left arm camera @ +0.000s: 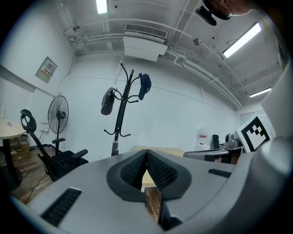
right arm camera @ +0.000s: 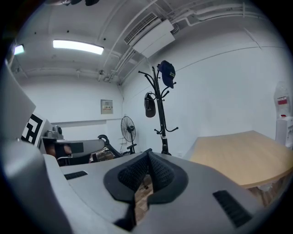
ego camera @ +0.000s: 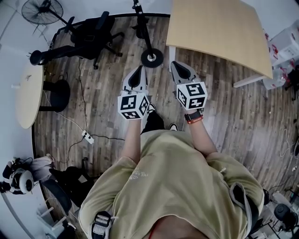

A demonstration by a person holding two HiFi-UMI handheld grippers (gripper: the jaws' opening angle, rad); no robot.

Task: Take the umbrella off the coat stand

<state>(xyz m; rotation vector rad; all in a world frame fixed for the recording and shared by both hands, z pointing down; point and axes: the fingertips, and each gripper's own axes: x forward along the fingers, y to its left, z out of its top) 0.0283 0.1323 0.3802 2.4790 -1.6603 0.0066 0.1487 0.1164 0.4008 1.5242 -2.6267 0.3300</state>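
Observation:
A black coat stand (left arm camera: 121,112) rises by the far white wall, well ahead of both grippers. A folded dark umbrella (left arm camera: 108,101) hangs from a hook on its left side, and a blue cap (left arm camera: 144,85) hangs on its right. In the right gripper view the coat stand (right arm camera: 160,109) carries the umbrella (right arm camera: 149,105) and the cap (right arm camera: 167,73) too. From the head view I see only the stand's round base (ego camera: 152,58). My left gripper (ego camera: 137,77) and right gripper (ego camera: 181,71) are held side by side before the person, both shut and empty.
A light wooden table (ego camera: 215,28) stands right of the coat stand. A black office chair (ego camera: 88,32) and a floor fan (ego camera: 42,11) are to the left. A round table (ego camera: 28,95) is nearer left, and a power strip (ego camera: 87,136) with cables lies on the wooden floor.

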